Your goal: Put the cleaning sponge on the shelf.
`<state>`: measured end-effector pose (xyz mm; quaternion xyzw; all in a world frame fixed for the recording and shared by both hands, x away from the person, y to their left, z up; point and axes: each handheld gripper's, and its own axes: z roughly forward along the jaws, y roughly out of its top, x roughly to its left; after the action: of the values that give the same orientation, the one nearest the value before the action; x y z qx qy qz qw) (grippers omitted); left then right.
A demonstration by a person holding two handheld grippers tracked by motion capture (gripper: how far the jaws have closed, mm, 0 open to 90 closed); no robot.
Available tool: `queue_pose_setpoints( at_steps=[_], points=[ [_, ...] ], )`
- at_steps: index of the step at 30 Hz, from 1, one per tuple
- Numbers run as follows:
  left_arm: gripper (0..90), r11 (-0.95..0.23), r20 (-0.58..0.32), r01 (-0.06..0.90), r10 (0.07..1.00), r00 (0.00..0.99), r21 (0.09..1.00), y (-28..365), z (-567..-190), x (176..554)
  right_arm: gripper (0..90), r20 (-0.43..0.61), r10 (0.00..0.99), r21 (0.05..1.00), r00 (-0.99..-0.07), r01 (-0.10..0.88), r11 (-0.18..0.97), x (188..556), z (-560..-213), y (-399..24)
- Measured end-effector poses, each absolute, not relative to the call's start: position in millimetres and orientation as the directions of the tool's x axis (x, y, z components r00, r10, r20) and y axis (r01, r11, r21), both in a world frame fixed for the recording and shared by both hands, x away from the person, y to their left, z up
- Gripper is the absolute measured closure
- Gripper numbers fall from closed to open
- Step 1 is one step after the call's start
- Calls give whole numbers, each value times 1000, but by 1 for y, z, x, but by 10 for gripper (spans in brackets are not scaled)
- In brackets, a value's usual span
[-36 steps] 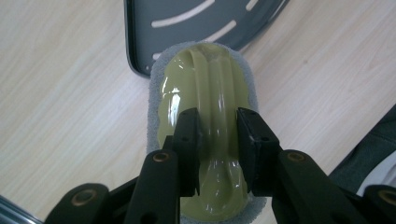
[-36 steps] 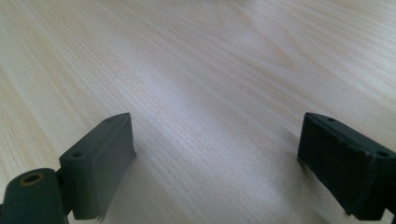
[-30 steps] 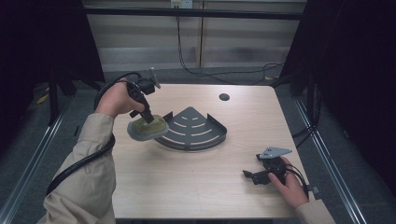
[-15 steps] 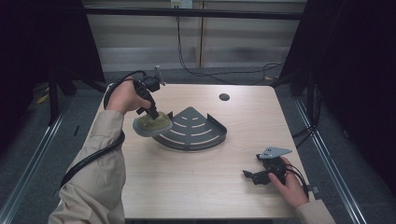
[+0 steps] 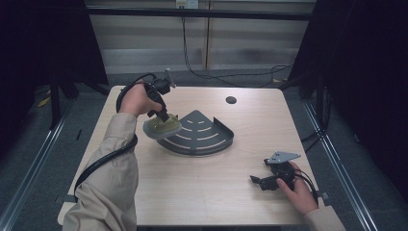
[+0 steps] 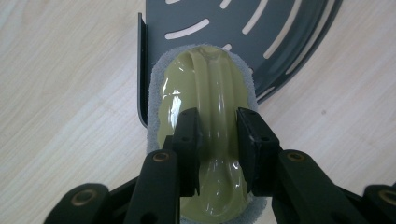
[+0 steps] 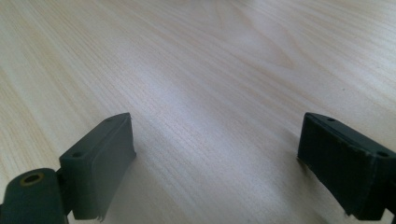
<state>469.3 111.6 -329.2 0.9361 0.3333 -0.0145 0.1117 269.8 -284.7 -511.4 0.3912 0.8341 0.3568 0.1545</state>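
Observation:
An olive-green scrubber [image 5: 162, 128] with a grey sponge pad underneath hangs in my left gripper [image 5: 163, 118]. The left gripper view shows my left gripper [image 6: 218, 140] shut on the raised handle ridge of the scrubber [image 6: 205, 84]. It hovers over the left wall of a dark grey quarter-round slotted shelf [image 5: 204, 138], whose slots [image 6: 261, 32] lie just beyond the pad. My right gripper [image 5: 258, 182] rests low at the table's front right, held by a hand. Its jaws [image 7: 217, 154] stand wide open over bare wood.
The light wooden table [image 5: 192, 192] has a small black round hole [image 5: 231, 100] at the back. A thick black cable [image 5: 103, 161] trails from the left gripper along the sleeve. Dark floor and metal rails surround the table.
My left hand has carried the scrubber to the right and a little down, from beside the shelf to over its left wall. The right gripper has stayed put.

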Motion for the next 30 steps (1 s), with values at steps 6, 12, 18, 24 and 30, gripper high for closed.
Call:
queue_pose_setpoints(
  at_steps=[6,12,18,24,30],
  points=[
    [701,-747,-109,632,624,774,207,107,-334,474,103,22,763,716,-646,543,439,270,-511,-285],
    [701,-754,-97,628,622,777,195,103,-337,479,102,21,763,716,-647,542,439,270,-511,-285],
    [700,-754,-90,624,620,779,204,95,-340,483,103,21,763,716,-646,542,439,270,-511,-285],
    [700,-769,-80,603,601,795,213,85,-344,488,103,23,762,716,-647,542,439,270,-511,-285],
    [699,-770,-78,599,598,797,220,80,-348,493,103,21,763,716,-647,542,440,270,-511,-285]
  ],
)
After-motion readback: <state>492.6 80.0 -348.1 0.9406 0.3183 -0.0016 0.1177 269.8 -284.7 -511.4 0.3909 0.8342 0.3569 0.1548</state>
